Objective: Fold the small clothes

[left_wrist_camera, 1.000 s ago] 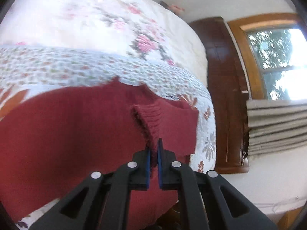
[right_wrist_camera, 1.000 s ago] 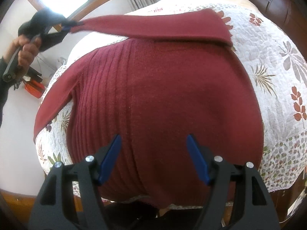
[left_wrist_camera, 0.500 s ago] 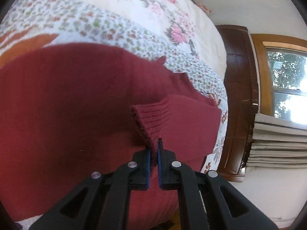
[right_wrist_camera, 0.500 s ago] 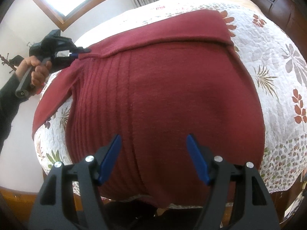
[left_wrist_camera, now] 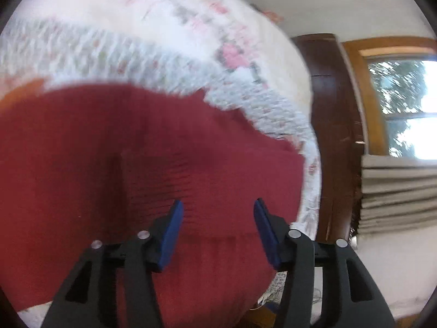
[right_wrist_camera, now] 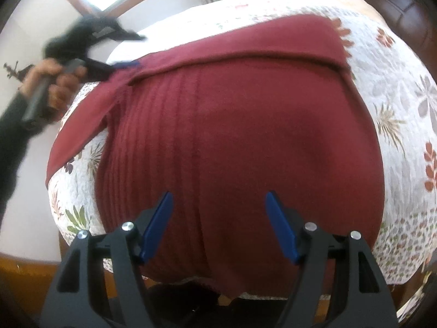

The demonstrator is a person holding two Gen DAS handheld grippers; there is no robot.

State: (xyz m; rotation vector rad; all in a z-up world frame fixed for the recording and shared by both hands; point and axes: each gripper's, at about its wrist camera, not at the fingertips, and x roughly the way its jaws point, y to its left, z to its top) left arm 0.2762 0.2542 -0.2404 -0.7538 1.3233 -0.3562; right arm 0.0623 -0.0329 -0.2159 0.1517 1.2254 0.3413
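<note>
A dark red knit sweater [right_wrist_camera: 245, 142] lies spread on the quilted bed. One sleeve [right_wrist_camera: 245, 46] is folded flat across its far part; the other sleeve [right_wrist_camera: 79, 125] trails off to the left. My left gripper [left_wrist_camera: 217, 213] is open just above the folded sleeve's ribbed cuff [left_wrist_camera: 174, 175], nothing between its blue pads. In the right wrist view that same left gripper [right_wrist_camera: 131, 50] shows at the upper left, blurred, with a hand [right_wrist_camera: 52, 82] on its handle. My right gripper [right_wrist_camera: 220, 205] stands open over the sweater's near part.
The bed carries a leaf-print quilt [right_wrist_camera: 396, 114] and a floral cover [left_wrist_camera: 153, 27]. A dark wooden headboard [left_wrist_camera: 333, 125] stands beside a wood-framed window [left_wrist_camera: 404, 104] with a folded grey blind [left_wrist_camera: 398, 191]. A white wall lies left of the bed.
My left gripper lowered the sleeve across the sweater, then opened and let go of the cuff. The sleeve now lies flat. My right gripper stayed open and still.
</note>
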